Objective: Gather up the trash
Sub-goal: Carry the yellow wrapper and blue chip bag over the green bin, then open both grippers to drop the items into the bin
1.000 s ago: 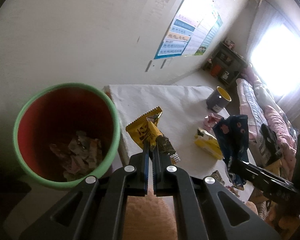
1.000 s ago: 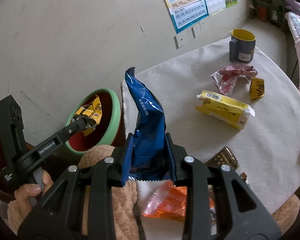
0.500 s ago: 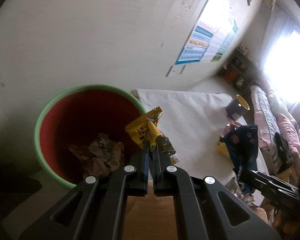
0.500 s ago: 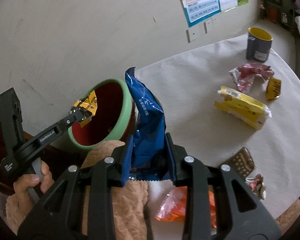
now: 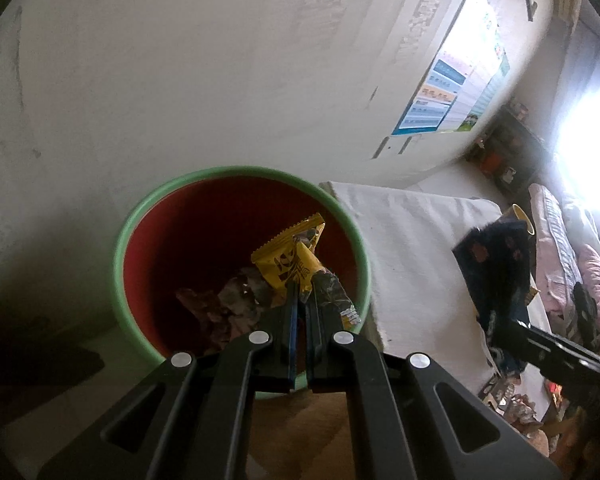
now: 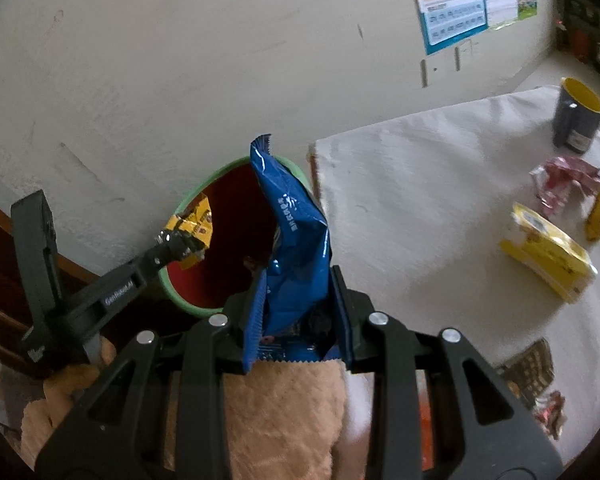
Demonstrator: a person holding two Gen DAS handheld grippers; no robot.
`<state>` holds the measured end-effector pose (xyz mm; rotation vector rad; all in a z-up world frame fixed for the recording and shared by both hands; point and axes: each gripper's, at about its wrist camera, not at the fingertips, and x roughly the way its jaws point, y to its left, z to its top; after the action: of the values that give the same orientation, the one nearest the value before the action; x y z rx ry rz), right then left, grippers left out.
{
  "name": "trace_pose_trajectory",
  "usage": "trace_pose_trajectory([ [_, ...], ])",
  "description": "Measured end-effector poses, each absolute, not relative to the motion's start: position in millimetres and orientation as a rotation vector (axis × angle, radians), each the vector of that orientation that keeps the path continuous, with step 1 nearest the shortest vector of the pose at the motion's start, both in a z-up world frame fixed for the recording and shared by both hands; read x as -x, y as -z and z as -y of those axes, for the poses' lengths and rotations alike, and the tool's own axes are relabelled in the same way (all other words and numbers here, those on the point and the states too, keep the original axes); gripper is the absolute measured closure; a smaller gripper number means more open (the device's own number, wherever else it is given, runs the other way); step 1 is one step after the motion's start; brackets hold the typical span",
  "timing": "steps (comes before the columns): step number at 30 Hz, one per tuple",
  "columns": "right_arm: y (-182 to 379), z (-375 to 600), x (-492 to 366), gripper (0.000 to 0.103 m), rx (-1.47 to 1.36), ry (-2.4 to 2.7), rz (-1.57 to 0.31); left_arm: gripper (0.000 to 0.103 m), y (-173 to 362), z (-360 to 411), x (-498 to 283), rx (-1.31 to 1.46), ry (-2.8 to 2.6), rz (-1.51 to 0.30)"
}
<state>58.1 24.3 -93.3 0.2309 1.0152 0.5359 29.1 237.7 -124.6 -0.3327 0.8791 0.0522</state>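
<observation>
L claw [image 5: 299, 300] now over round bin [image 5: 140, 216], pinching crinkly yellow wrapper [image 5: 288, 256] | R claw [image 6: 296, 312] clamps glossy blue bag [image 6: 296, 220]

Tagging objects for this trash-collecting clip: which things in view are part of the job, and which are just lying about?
Part of the job:
- bin
- yellow wrapper in left gripper
- blue bag in right gripper
- yellow box, pink wrapper on table

Lying about:
- mug
- wall poster
</observation>
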Motion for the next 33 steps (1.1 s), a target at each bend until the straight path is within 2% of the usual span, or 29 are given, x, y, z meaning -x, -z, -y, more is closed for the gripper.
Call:
trace_pose_trajectory([
  [17,108.9,-92.1,-107.9,0.072,-0.214,-0.630,-1.063,0.103,143.4,-263.4,-42.4,0.347,-0.121,-0.909],
  [19,110.6,-94.2,-109.9,0.064,-0.222,-0.635,-1.062,0.102,145.0,-265.1,-44.6,0.344,-0.128,-0.914],
  [20,110.9,-94.5,-110.3,0.061,-0.231,-0.641,-1.062,0.100,146.1,-266.1,-45.1,0.344,-0.134,-0.919],
  [21,110.9,-94.9,-110.3,0.052,-0.241,-0.647,-1.059,0.096,147.0,-267.0,-45.4,0.350,-0.142,-0.922],
  [22,111.2,-96.0,-110.1,0.046,-0.243,-0.650,-1.054,0.083,148.0,-268.7,-45.2,0.363,-0.151,-0.922],
  [23,110.5,-96.2,-109.2,0.046,-0.242,-0.652,-1.047,0.070,148.3,-270.5,-44.4,0.372,-0.155,-0.917],
  [24,110.1,-96.2,-108.5,0.046,-0.240,-0.654,-1.045,0.067,148.2,-271.7,-43.5,0.379,-0.164,-0.911],
  [30,102.4,-75.6,-98.6,0.046,-0.242,-0.649,-1.032,0.064,145.5,-269.8,-41.1,0.378,-0.178,-0.911],
  [32,98.5,-57.6,-91.8,0.046,-0.239,-0.626,-1.023,0.052,143.5,-265.5,-41.9,0.362,-0.179,-0.906],
  [33,97.3,-46.1,-88.5,0.046,-0.241,-0.612,-1.024,0.051,142.4,-263.1,-42.6,0.357,-0.177,-0.905],
])
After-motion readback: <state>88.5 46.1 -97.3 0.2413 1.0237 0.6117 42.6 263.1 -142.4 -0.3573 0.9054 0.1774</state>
